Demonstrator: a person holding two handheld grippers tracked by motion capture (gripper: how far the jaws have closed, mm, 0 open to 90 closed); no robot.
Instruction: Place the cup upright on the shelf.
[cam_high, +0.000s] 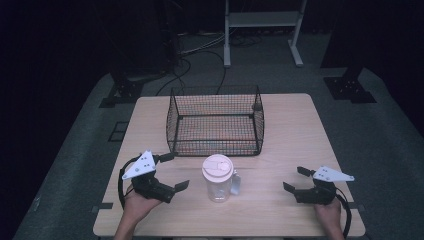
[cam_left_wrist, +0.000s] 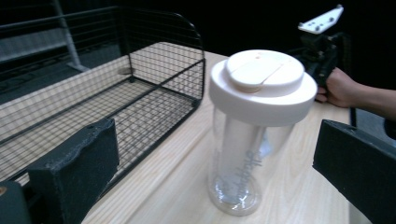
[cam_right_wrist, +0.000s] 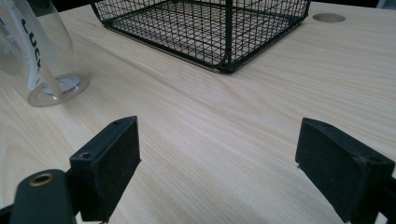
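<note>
From the high view, my left tongs (cam_high: 175, 171) are spread wide, gripping nothing, and so are my right tongs (cam_high: 295, 179). The bottle (cam_high: 218, 178) stands upright on the table (cam_high: 290, 130) between the two, nearer my left pair. The wire basket (cam_high: 215, 120) sits beyond the bottle, ahead of both tongs.

Left gripper view: the bottle (cam_left_wrist: 254, 135), with its pale lid (cam_left_wrist: 262, 84), is right ahead between my spread jaws, not touched. Basket (cam_left_wrist: 116, 93) off to the left, my right hand (cam_left_wrist: 340, 87) beyond.

Right gripper view: jaws gaping over bare wood, bottle base (cam_right_wrist: 44, 60) ahead-left, basket corner (cam_right_wrist: 210, 28) straight ahead.
</note>
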